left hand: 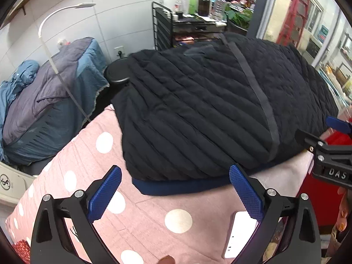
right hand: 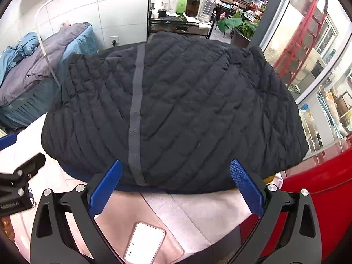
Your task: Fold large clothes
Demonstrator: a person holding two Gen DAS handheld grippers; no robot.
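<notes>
A black quilted jacket [right hand: 176, 110] lies flat on the pink polka-dot blanket [left hand: 136, 215], ready for folding; left tongs [left hand: 176, 194] and right tongs [right hand: 176, 187] hover spread, empty, just short of the jacket's near hem

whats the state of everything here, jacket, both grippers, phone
black quilted jacket: lying in a bulky heap on the pink cover, held by neither gripper
left gripper: open, empty, short of the jacket's near edge
right gripper: open, empty, at the jacket's near edge
phone: flat on the cover, screen lit white
pink polka-dot cover: spread under the jacket
</notes>
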